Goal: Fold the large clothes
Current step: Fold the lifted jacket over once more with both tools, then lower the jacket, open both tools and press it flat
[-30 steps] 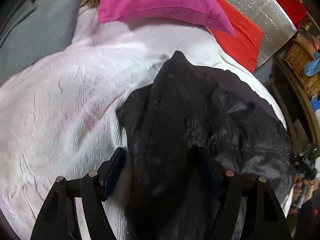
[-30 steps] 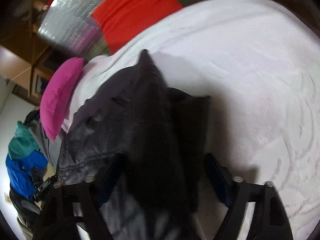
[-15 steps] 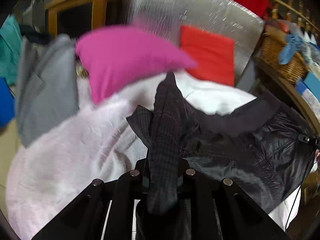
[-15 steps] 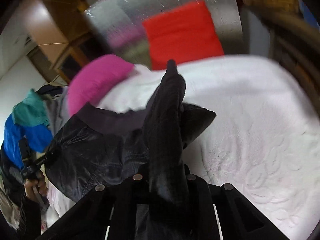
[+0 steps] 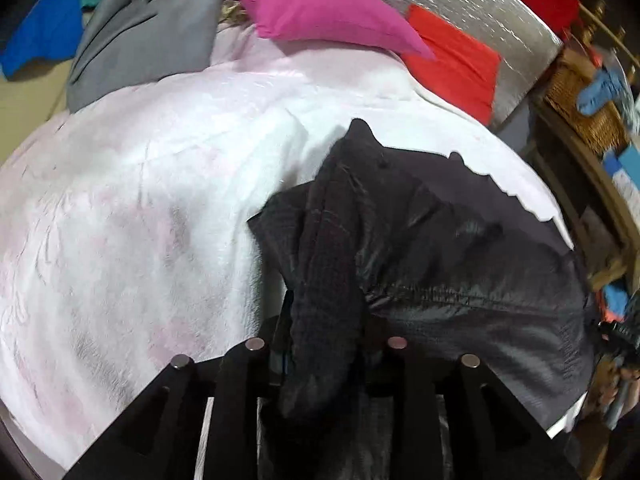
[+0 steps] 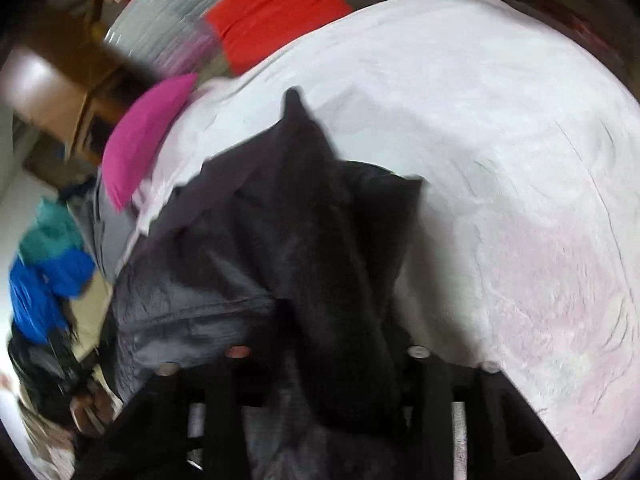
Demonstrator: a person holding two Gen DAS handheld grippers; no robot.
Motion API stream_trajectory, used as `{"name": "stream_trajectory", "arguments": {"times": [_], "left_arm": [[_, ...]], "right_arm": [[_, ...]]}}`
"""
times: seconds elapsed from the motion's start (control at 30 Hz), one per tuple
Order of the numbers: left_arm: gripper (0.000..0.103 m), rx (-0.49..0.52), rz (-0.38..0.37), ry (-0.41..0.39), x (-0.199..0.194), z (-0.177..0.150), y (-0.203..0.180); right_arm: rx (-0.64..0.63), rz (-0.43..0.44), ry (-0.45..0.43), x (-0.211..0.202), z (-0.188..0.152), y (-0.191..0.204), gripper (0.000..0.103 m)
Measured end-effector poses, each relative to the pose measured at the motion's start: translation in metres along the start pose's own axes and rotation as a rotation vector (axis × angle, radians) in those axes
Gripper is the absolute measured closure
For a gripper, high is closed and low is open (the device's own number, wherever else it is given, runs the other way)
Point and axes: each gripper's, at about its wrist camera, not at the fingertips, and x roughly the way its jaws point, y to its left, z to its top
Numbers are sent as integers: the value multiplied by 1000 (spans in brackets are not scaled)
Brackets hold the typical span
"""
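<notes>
Pale pink bedding [image 5: 152,208] covers the bed beyond both grippers, with a magenta pillow [image 5: 320,12] at its far end; the right view is blurred, and cloth hides much of its jaws. The dark jacket [image 5: 460,264], shiny and creased, lies on the bed. A bunched fold runs between the opening jaws of the left gripper [image 5: 326,344], which still touch it, and another fold sits between the opening jaws of the right gripper [image 6: 328,344], where contact is unclear.

A bed [image 5: 152,200] under a pale pink-white cover is carrying a black jacket [image 5: 460,272], which is lying across its near edge. A magenta pillow [image 5: 320,4] is resting at the head edge, a red cushion [image 5: 452,60] beside it, and a grey garment [image 5: 148,32] at the far left corner.
</notes>
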Motion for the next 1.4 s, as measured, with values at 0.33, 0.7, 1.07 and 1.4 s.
{"name": "stream_trajectory", "arguments": {"times": [0.33, 0.7, 1.07, 1.4], "left_arm": [[59, 110, 50, -62, -12, 52, -22], [94, 192, 130, -35, 43, 80, -40], [74, 46, 164, -51, 6, 69, -27], [42, 97, 133, -178, -71, -18, -84]], "right_arm": [[-111, -56, -56, -9, 63, 35, 34], [-318, -194, -61, 37, 95, 79, 92], [-219, -268, -154, 7, 73, 78, 41], [-307, -139, -260, -27, -48, 165, 31]]}}
